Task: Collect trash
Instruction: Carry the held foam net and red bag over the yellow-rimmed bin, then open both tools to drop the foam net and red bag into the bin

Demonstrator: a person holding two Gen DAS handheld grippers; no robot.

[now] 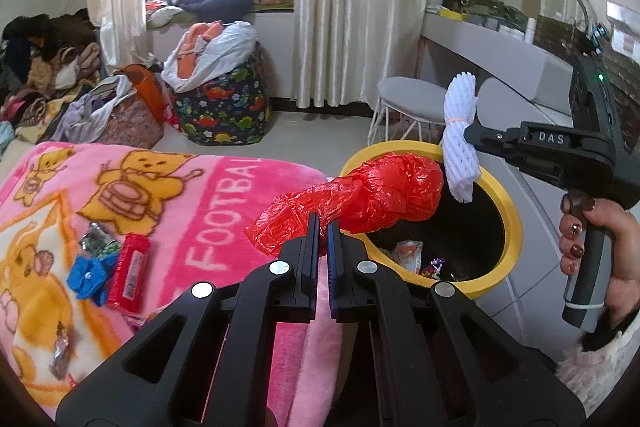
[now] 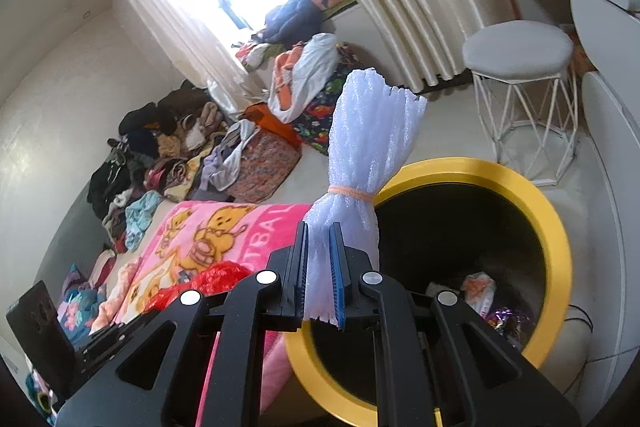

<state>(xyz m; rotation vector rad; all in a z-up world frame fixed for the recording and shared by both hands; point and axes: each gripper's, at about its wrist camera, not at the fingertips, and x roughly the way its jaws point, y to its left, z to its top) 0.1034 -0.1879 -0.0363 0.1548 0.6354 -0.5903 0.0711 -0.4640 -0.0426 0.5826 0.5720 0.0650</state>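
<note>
My left gripper [image 1: 323,223] is shut on a crumpled red plastic bag [image 1: 372,199], holding it over the near rim of a yellow-rimmed trash bin [image 1: 510,215]. My right gripper [image 2: 320,231] is shut on a white foam net bundle [image 2: 368,143] tied with an orange band, held above the bin [image 2: 556,227]. That bundle also shows in the left wrist view [image 1: 460,131], over the bin's far rim. Wrappers [image 1: 412,255] lie inside the bin. On the pink blanket [image 1: 192,187] lie a red packet [image 1: 128,271], a blue scrap [image 1: 88,277] and small wrappers [image 1: 60,355].
A grey stool [image 2: 520,51] on a white wire frame stands behind the bin. Piles of clothes and bags [image 1: 216,87] cover the floor by the curtains. A white desk [image 1: 500,47] runs along the right wall. A dark phone [image 2: 40,331] stands at the blanket's left.
</note>
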